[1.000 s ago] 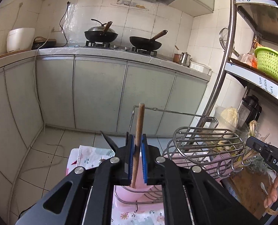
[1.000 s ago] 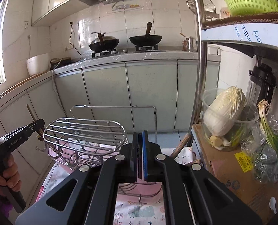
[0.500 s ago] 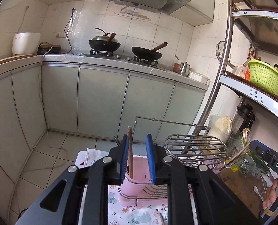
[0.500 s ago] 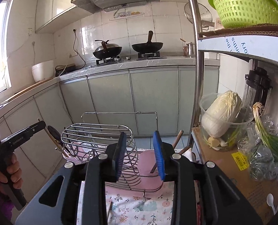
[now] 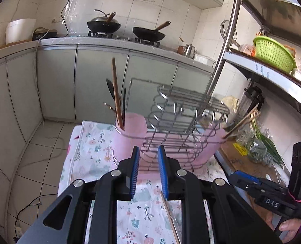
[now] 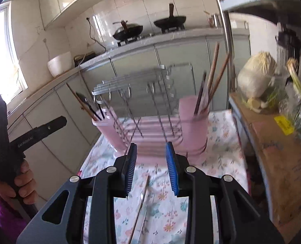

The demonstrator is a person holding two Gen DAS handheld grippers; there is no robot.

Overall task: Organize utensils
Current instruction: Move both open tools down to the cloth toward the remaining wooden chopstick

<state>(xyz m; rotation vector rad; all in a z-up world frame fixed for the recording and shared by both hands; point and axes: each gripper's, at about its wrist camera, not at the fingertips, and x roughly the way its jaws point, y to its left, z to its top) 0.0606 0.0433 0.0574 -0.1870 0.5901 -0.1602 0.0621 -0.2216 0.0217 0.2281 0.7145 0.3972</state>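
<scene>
Hovering over the flowered bench [image 6: 221, 154], both my left tongs [image 5: 148, 168] and right tongs [image 6: 151, 164] gape, empty. A thin chopstick [image 6: 140, 201] lies flat beneath the right ones; probably light, stiff and slippery, so I'd pinch mid-shaft, then drop it in the pink cup [image 6: 193, 128].

Two woks [image 5: 146, 33] on the stove, green basket [image 5: 273, 53] shelved.

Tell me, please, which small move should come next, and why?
Probably lower the right gripper onto the chopstick lying on the floral cloth below its open jaws. The left gripper is also open and empty. Both pink holders already hold utensils, so this loose piece seems the one left to store.
</scene>
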